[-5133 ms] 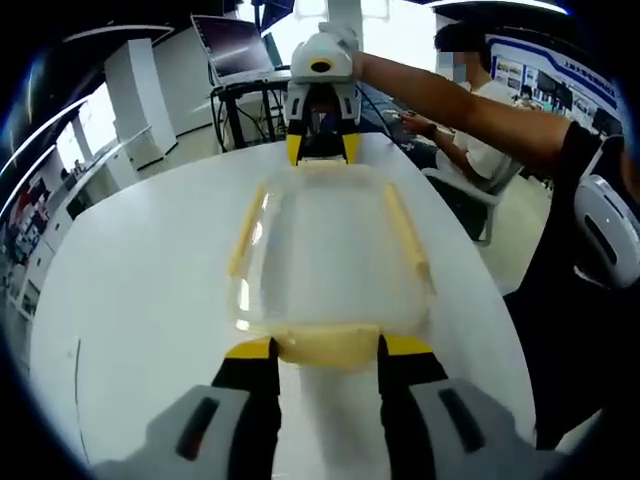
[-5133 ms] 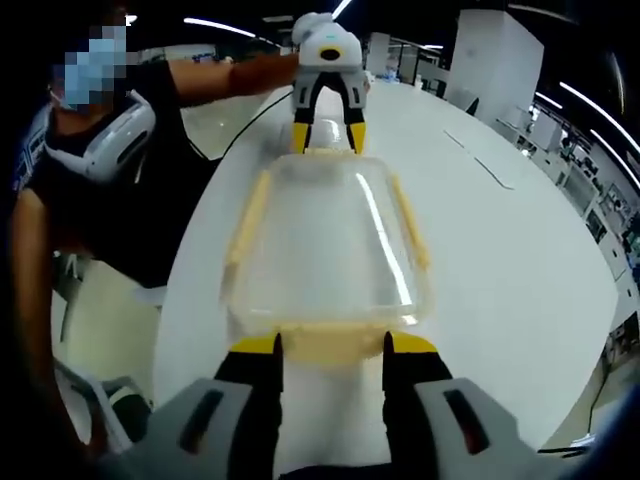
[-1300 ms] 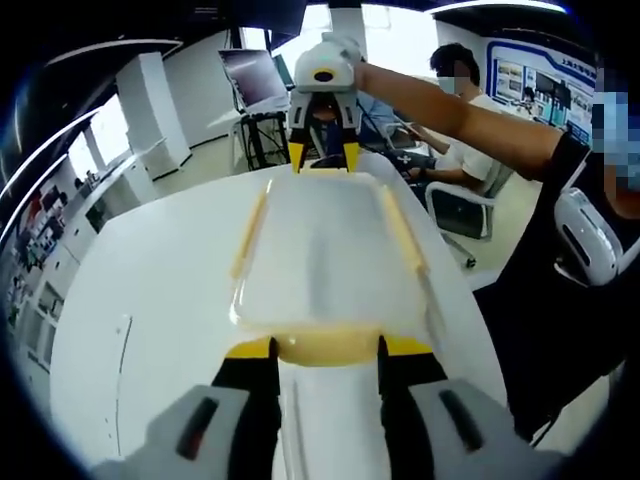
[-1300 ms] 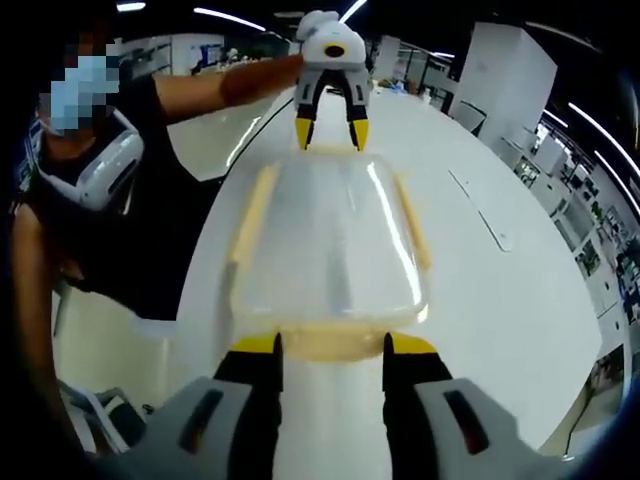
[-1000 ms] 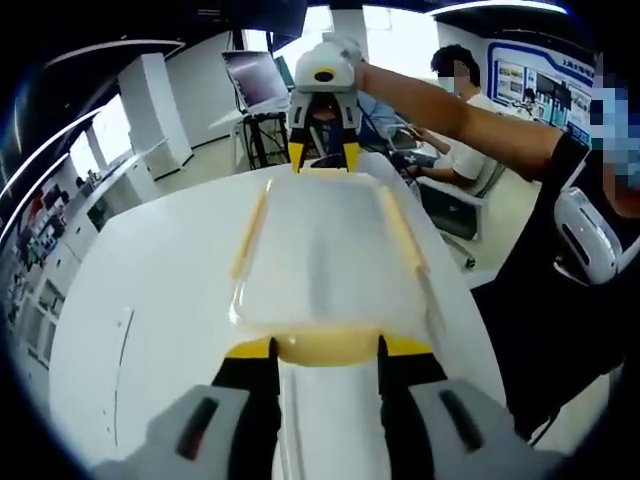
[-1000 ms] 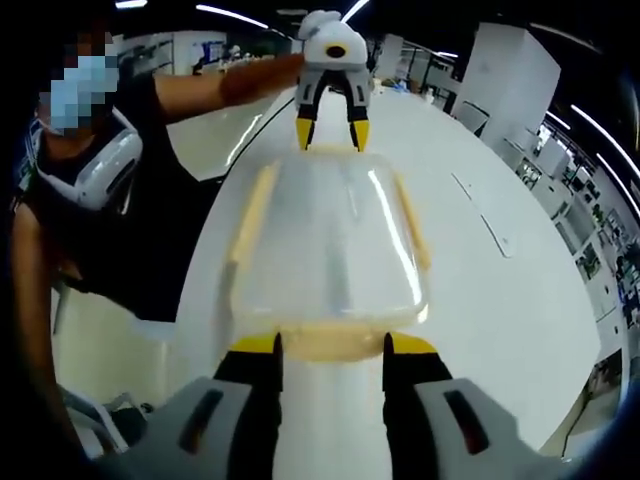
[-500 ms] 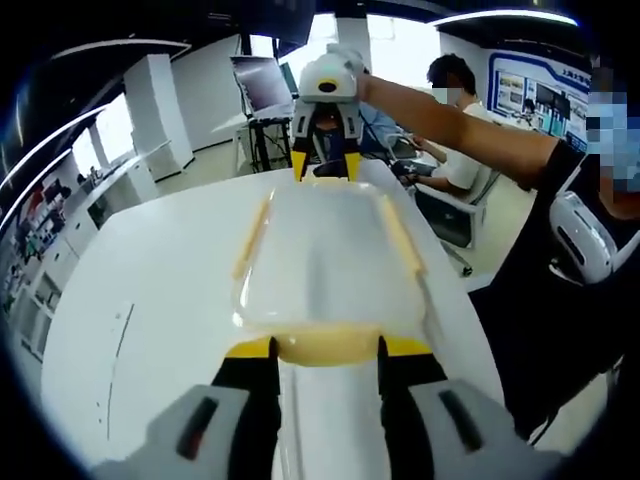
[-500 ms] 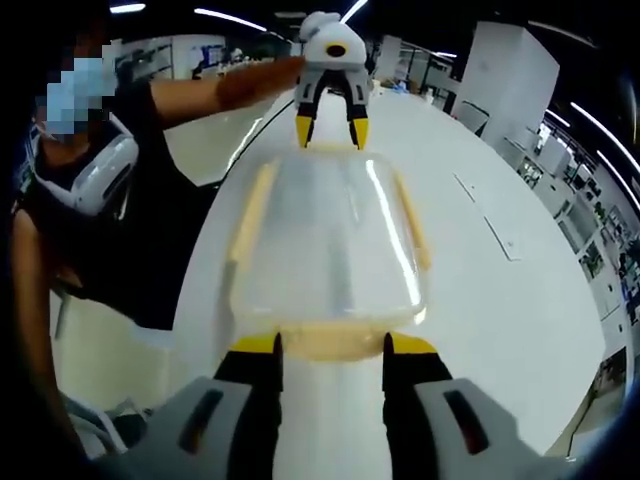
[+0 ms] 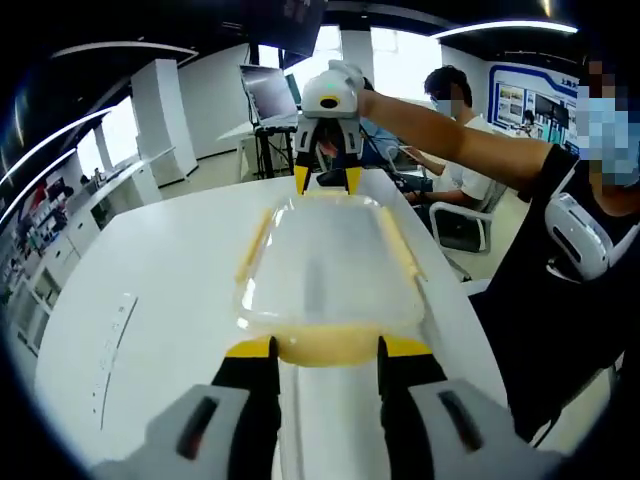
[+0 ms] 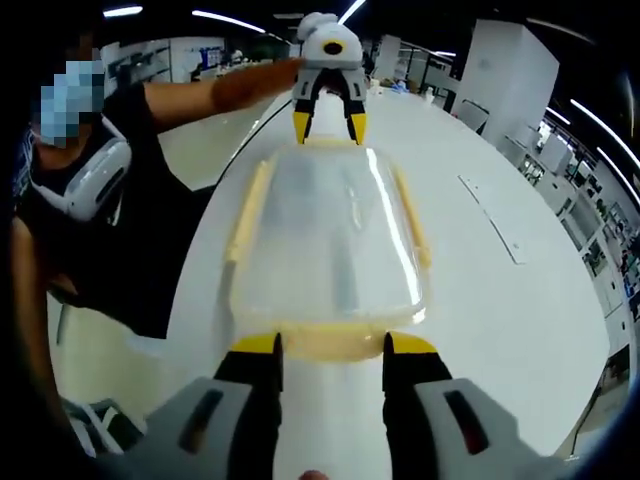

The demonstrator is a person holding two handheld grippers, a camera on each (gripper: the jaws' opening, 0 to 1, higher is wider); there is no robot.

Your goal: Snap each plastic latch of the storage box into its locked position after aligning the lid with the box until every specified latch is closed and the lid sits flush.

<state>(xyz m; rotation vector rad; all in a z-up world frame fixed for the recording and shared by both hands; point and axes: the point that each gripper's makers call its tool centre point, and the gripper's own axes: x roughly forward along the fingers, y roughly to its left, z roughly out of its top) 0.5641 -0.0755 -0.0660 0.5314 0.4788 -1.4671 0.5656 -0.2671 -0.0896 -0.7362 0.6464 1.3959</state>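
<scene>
A clear lid with pale yellow latches is held between two grippers above a white table. In the left gripper view, the left gripper has its yellow-tipped jaws set wide on either side of the near end latch, touching it; the right gripper meets the lid's far end, jaws narrower, astride the far latch. Side latches run along both long edges.

In the right gripper view, the right gripper likewise brackets its near latch, with the lid stretching away to the left gripper at the far end. The person stands to the left of the table; whether the lid rests on a box cannot be told.
</scene>
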